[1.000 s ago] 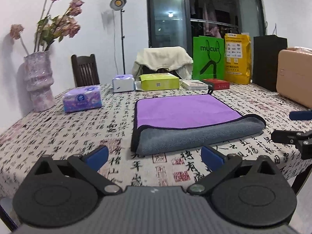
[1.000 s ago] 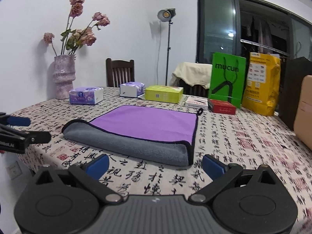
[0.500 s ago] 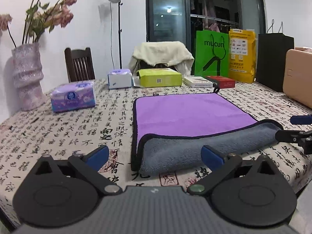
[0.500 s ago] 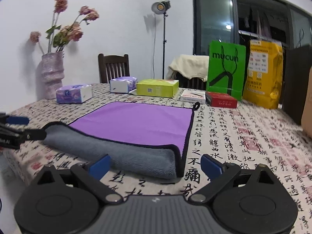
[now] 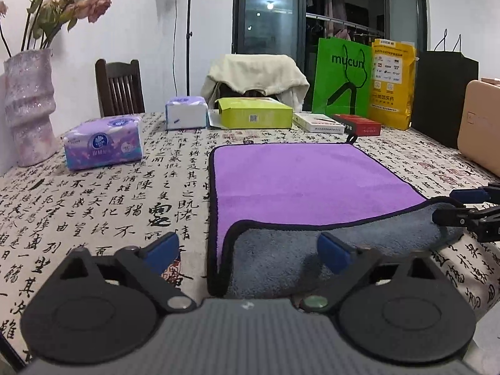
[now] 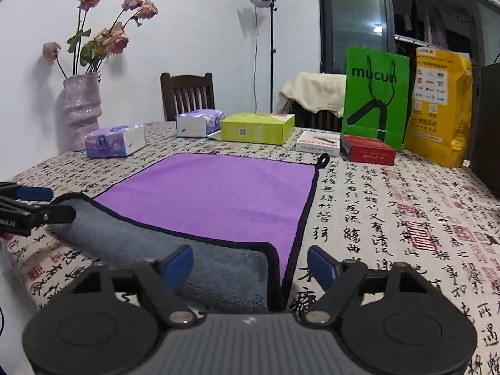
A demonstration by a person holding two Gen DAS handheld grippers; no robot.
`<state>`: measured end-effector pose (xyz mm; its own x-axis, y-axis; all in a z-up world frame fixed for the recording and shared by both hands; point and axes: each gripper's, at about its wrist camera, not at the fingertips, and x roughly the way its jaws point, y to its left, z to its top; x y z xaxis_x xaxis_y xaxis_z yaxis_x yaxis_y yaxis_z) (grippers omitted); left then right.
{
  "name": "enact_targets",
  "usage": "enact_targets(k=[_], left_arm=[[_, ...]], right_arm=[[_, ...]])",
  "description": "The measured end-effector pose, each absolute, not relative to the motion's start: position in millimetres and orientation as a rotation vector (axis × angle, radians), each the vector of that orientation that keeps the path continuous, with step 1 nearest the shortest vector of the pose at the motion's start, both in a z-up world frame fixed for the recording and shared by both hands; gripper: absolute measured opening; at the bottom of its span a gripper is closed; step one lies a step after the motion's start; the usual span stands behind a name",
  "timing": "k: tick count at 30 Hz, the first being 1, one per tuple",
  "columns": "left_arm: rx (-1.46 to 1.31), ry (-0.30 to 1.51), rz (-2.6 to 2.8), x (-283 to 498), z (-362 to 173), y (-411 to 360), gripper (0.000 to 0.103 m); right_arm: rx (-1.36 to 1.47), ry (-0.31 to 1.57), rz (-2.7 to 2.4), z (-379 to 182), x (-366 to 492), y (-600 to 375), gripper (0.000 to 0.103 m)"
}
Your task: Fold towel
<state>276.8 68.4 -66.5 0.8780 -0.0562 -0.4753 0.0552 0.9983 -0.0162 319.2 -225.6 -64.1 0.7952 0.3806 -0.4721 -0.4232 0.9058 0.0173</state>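
A towel, purple on top and grey underneath, lies flat on the table, with its near edge folded over so a grey band faces up. It also shows in the right wrist view. My left gripper is open, its blue fingertips straddling the towel's near left corner. My right gripper is open, straddling the near right corner. Each gripper shows at the other view's edge: the right one and the left one, both beside the grey fold.
The table has a calligraphy-print cloth. A vase of dried roses, two tissue packs, a green box, flat boxes, shopping bags and a tan case stand along its far and side edges. Chairs stand behind.
Both grippers have moved forward and lower toward the towel's near corners. The folded grey edge now lies between each pair of open fingers. The towel has not moved.
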Motion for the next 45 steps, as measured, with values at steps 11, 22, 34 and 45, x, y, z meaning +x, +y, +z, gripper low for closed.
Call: enact_targets(k=[11, 22, 34, 45], left_arm=[[-0.031, 0.555, -0.087, 292.3, -71.4, 73.3, 0.033], [-0.012, 0.539, -0.074, 290.7, -72.0, 70.0, 0.009], [0.004, 0.503, -0.075, 277.5, -62.6, 64.9, 0.005], [0.017, 0.487, -0.076, 278.6, -53.4, 63.2, 0.005]], right_arm=[[-0.094, 0.534, 0.469, -71.1, 334.7, -220.4, 0.036], [-0.081, 0.546, 0.497, -71.1, 336.0, -220.9, 0.007], [-0.081, 0.522, 0.482, -63.6, 325.8, -221.3, 0.004], [-0.090, 0.483, 0.483, -50.6, 325.5, -222.9, 0.004]])
